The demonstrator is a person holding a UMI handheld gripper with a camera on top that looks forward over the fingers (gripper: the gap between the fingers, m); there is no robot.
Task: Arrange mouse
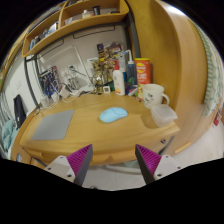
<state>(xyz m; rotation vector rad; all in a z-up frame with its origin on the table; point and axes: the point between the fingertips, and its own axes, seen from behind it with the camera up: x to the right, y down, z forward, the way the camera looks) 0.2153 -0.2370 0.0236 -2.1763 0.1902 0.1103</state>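
Observation:
A light blue mouse (113, 114) lies on the round wooden table (90, 135), near its middle, to the right of a grey mouse mat (54, 125). My gripper (113, 160) is open and empty, its two fingers with magenta pads (78, 159) spread wide at the near edge of the table. The mouse is well beyond the fingers, about in line with the gap between them.
A white mug (153, 95), a white bottle (119, 82), an orange box (144, 71) and a plant (104, 70) stand at the far right of the table. A clear container (162, 114) sits right of the mouse. Wooden shelves (75, 20) hang behind.

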